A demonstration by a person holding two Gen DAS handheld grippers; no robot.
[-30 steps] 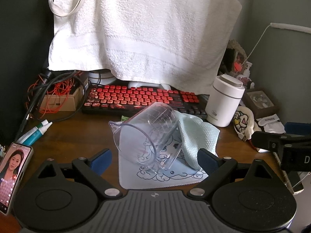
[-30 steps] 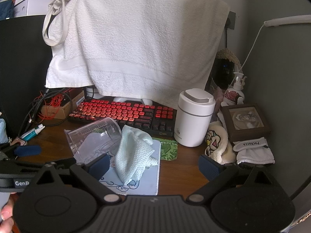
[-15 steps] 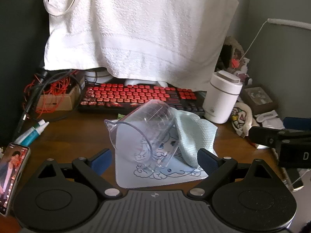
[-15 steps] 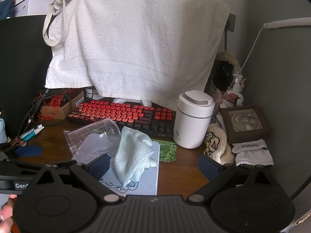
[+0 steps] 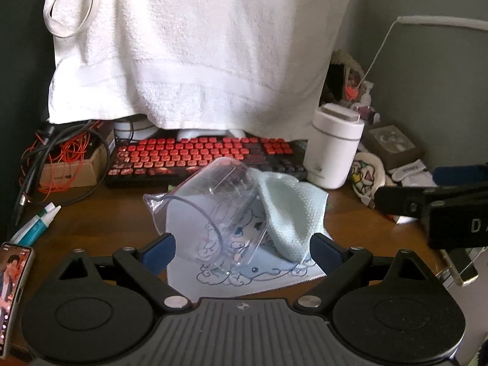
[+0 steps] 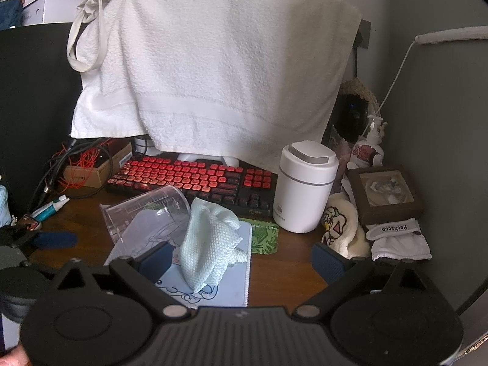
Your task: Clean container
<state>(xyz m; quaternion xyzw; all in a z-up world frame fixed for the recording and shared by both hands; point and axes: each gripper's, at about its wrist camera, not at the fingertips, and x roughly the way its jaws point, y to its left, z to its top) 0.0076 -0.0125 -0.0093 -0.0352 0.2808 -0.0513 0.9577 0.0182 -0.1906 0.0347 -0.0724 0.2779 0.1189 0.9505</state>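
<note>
Left tool (image 5: 242, 251) and right tool (image 6: 241, 259) both gape wide, holding nothing. Just ahead of the left tool, a clear plastic measuring cup (image 5: 213, 204) lies tipped on a pale blue cartoon-printed mat (image 5: 244, 277), touching a crumpled mint-green waffle cloth (image 6: 207, 244). Farther off sits a red-keyed black keyboard (image 5: 198, 155).

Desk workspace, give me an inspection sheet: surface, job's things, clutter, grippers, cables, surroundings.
Surface: brown wooden desk, crowded.
Job's things: clear measuring cup on its side on the illustrated mat; pale cloth bunched against it.
Clutter: red keyboard, white canister, tube, phone, framed picture.
Grippers: left gripper and right gripper open, holding nothing.
Cables: black and orange tangle over a cardboard box.
Surroundings: white towel draped behind; grey wall.
</note>
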